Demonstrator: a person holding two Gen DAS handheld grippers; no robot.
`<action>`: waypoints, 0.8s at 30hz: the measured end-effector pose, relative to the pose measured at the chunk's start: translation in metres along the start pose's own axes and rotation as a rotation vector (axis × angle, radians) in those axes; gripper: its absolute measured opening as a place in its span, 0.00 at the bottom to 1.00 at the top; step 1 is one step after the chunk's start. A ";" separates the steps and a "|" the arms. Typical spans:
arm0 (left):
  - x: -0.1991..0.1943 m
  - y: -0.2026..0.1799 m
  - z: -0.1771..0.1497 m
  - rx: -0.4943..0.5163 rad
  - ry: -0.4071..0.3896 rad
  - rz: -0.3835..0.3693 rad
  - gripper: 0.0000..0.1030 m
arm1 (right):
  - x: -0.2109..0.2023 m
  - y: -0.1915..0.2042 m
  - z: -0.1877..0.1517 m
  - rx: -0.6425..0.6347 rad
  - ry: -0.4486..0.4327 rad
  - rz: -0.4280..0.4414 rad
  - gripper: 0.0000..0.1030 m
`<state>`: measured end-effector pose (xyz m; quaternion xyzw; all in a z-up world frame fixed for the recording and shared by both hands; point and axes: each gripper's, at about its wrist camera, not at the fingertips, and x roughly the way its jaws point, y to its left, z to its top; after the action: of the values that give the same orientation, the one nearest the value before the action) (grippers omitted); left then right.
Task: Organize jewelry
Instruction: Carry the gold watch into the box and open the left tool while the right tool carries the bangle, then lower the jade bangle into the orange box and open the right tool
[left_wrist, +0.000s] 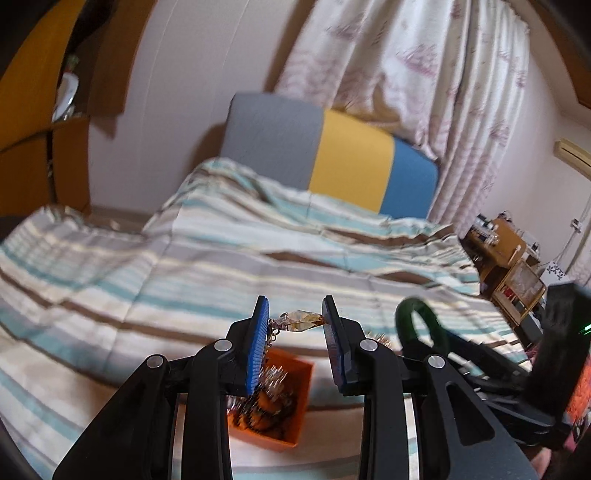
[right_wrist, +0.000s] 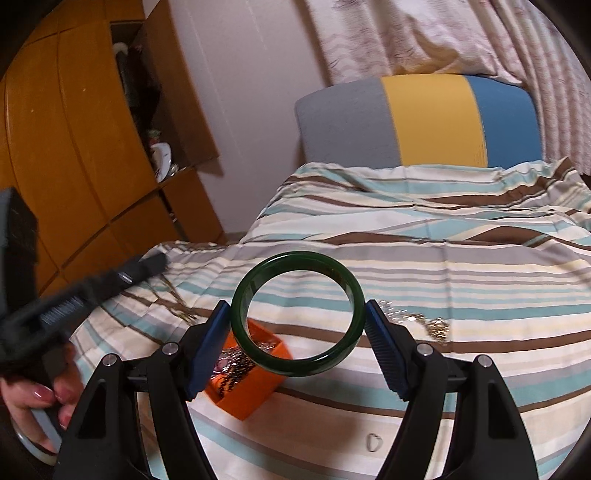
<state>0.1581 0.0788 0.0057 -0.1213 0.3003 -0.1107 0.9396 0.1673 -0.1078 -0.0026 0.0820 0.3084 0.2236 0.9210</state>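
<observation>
My left gripper (left_wrist: 295, 321) is shut on an amber crystal pendant (left_wrist: 301, 320) held crosswise between its blue pads, with a thin chain dangling at the left pad. Below it on the striped bedspread sits an orange box (left_wrist: 291, 413) holding tangled jewelry. My right gripper (right_wrist: 297, 314) is shut on a dark green bangle (right_wrist: 255, 347), held upright above the orange box (right_wrist: 255, 397). The green bangle (left_wrist: 406, 317) also shows at the right of the left wrist view. A gold chain (right_wrist: 432, 325) lies on the bedspread beside the right finger, and a small ring (right_wrist: 373, 441) lies nearer me.
The striped bedspread (right_wrist: 443, 258) covers the bed, with a grey, yellow and blue cushion (right_wrist: 424, 122) at its head. An orange wooden cabinet (right_wrist: 74, 147) stands to the left. A hand (right_wrist: 37, 402) grips the other tool at the lower left. A small wooden shelf (left_wrist: 509, 266) stands right of the bed.
</observation>
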 end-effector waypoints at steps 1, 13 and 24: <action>0.005 0.004 -0.005 -0.013 0.015 0.005 0.29 | 0.005 0.005 -0.002 -0.012 0.008 0.000 0.71; 0.031 0.035 -0.046 -0.069 0.111 0.060 0.71 | 0.041 0.022 -0.027 -0.053 0.092 0.012 0.71; -0.017 0.071 -0.048 -0.181 -0.053 0.254 0.71 | 0.079 0.051 -0.040 -0.133 0.161 0.043 0.71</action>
<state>0.1254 0.1429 -0.0438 -0.1695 0.2970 0.0397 0.9389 0.1808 -0.0259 -0.0612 0.0091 0.3641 0.2690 0.8916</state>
